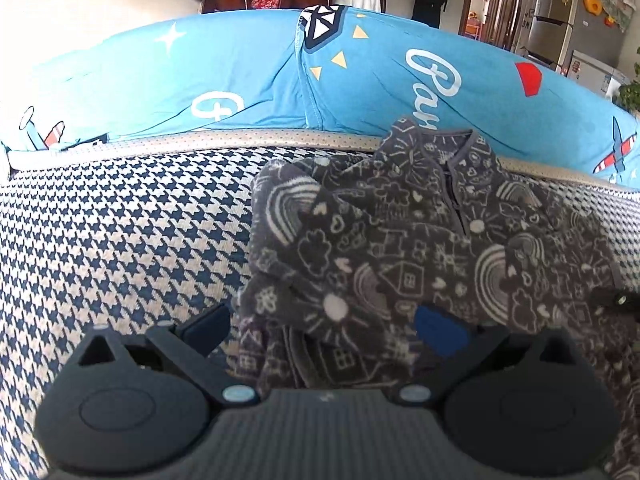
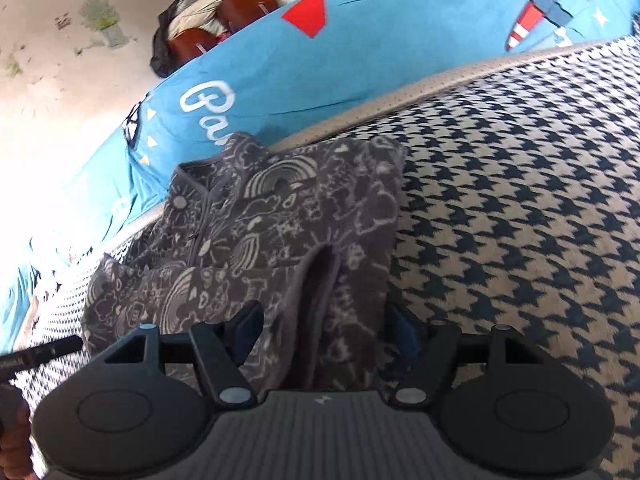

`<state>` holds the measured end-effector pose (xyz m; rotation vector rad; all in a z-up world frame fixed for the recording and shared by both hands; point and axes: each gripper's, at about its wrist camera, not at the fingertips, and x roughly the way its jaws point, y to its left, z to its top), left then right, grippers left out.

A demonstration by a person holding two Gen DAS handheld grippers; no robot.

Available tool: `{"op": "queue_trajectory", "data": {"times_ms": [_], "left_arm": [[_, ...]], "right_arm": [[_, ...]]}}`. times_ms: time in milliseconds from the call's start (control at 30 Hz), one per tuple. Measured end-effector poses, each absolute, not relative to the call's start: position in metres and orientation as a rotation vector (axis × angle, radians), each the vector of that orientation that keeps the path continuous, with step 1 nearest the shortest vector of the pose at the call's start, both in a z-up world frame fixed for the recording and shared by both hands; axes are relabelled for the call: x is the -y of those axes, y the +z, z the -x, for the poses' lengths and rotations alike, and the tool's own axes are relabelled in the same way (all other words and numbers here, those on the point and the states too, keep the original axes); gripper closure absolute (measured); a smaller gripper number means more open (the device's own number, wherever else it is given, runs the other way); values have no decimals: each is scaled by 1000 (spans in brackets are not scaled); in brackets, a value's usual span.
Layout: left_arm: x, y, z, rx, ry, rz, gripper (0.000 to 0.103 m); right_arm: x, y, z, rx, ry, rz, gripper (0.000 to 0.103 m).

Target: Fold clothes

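Grey fleece top (image 1: pixel 420 248), the only garment, lies crumpled on the houndstooth bed (image 1: pixel 120 240) by a blue pillow (image 1: pixel 200 68); the left claw (image 1: pixel 324 328) gapes, folding barely begun. From the right wrist, the right claw (image 2: pixel 324 328) straddles a fabric ridge, pads apparently not pressing.

The left claw (image 1: pixel 322 330) points forward and downward, its jaws spread wide with neither pad pressing on anything. The right claw (image 2: pixel 326 330) points downward too, jaws standing apart. A hand (image 2: pixel 14 436) shows at the right wrist view's lower left edge.
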<state>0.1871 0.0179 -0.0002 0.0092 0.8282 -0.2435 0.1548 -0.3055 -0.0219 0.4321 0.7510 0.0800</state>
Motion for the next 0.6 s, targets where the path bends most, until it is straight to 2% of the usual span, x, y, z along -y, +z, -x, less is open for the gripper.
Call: {"op": "queue_trajectory", "data": {"times_ms": [200, 600], "left_arm": [[-15, 4, -183, -809, -241, -10, 0], [-19, 4, -180, -807, -214, -9, 0]], "right_arm": [[300, -25, -161, -741, 87, -411, 63], [295, -26, -163, -729, 56, -422, 65]]}}
